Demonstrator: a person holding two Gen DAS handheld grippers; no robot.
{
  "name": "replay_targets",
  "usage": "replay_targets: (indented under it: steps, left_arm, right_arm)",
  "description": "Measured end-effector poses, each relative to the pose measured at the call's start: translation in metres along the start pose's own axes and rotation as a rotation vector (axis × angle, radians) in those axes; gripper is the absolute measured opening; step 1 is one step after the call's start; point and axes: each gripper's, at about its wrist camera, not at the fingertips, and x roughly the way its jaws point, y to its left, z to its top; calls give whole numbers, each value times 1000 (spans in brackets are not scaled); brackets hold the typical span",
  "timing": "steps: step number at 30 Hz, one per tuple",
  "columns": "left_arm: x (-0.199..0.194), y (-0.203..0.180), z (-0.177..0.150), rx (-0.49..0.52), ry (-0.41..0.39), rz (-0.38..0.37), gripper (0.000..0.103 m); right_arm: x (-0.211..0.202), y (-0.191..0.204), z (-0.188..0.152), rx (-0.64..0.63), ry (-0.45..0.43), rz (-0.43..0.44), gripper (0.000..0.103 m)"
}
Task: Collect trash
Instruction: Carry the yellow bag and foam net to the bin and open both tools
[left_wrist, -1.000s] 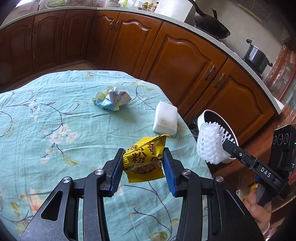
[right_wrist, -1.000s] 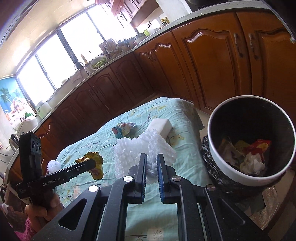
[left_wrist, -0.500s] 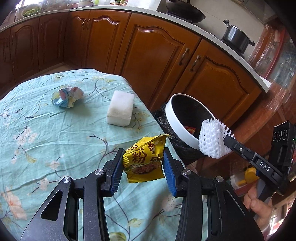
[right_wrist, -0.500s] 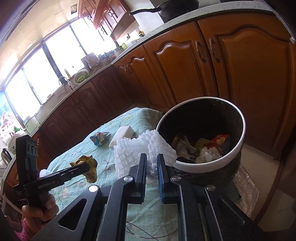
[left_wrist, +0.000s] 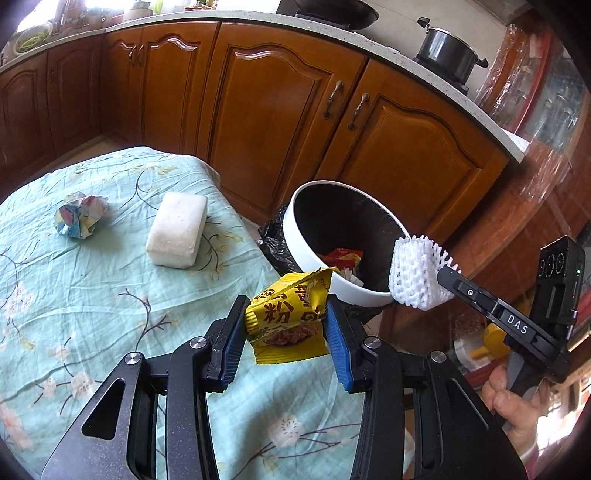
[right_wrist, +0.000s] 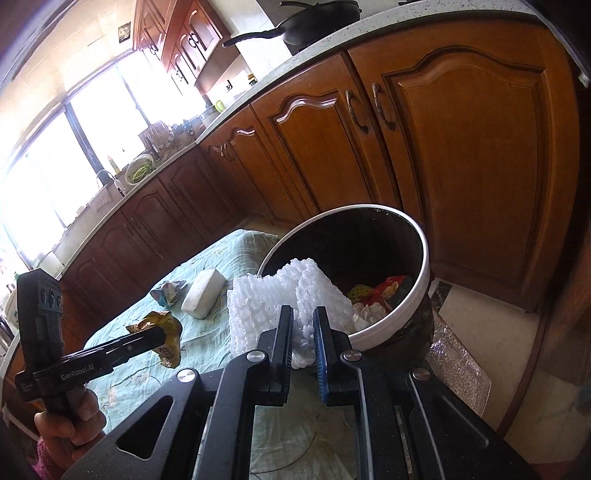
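Both grippers have swung from over the desk toward the trash bin, which now sits close ahead of them. Clenched between the left gripper's blue fingers, the yellow snack wrapper hangs above the desk's edge, its long axis upright and its torn top tilted toward the bin. Over the bin's white rim, the right gripper pinches a white foam net, which bulges forward past the fingers. Red and yellow wrappers lie inside the black-lined bin. Behind, on the desk's floral teal cloth, rest a white foam block and a crumpled paper ball, near each other. Brown wooden cabinets wrap the room under a pale countertop carrying a black pot.
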Motion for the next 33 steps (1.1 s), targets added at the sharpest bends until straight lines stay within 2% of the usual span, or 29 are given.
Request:
replay_targets:
  steps: [21, 29, 33]
  left_arm:
    - [60, -50, 47, 80, 50, -6, 40]
    - [93, -59, 58, 89, 100, 18, 40]
    - [104, -65, 62, 92, 115, 17, 44]
  right_arm:
    - [25, -32, 32, 9, 14, -78, 11]
    - [43, -38, 40, -1, 54, -100, 11]
    - [51, -42, 41, -3, 69, -108, 13]
